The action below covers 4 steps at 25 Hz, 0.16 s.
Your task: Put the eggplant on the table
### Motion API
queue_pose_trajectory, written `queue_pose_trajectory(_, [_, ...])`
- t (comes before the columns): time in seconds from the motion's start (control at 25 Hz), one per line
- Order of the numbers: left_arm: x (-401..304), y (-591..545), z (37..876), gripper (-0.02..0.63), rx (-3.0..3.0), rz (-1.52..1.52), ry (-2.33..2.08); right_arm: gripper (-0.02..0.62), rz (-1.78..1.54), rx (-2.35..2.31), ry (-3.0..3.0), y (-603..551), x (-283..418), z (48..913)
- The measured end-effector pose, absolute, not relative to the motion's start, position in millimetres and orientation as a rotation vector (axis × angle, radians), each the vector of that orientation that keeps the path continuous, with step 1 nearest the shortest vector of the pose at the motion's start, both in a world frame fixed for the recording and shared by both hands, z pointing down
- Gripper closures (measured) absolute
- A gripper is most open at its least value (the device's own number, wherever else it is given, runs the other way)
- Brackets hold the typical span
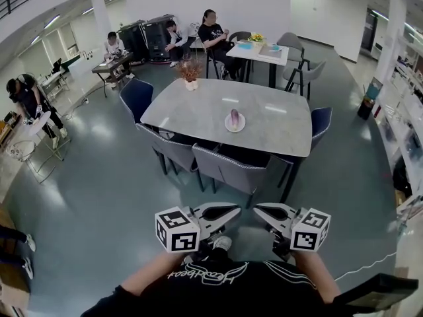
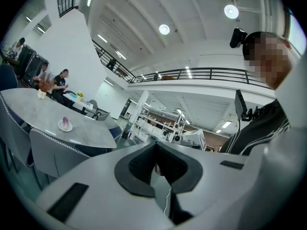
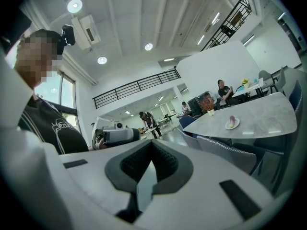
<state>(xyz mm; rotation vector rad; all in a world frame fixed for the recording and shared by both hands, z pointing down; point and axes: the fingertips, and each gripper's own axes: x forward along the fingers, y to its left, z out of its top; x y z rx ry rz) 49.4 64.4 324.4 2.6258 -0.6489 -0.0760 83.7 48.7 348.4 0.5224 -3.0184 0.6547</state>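
Held close to the chest, the left gripper [image 1: 228,212] and right gripper [image 1: 264,211] lie level with tips facing each other. Both are clenched on nothing, probably a ready pose. Well beyond the chairs [image 1: 218,167], the eggplant [image 1: 234,116] rests on a plate [image 1: 235,127] toward the bench's [image 1: 192,107] near edge.

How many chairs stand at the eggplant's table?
4. Left end: blue chair; near side: two grey chairs; right end: blue chair. Others may be hidden.

Glossy stone-look table [image 1: 264,121], shiny smooth floor [image 1: 99,197]
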Motion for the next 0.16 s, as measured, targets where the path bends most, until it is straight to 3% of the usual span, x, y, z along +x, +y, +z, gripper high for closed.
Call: queue_pose_trajectory(0.16, [48.5, 69.4, 326.1, 0.598, 2.626, -0.074, -0.643, 0.589, 0.647, 0.52, -3.01, 52.8, 81.3, 351.6])
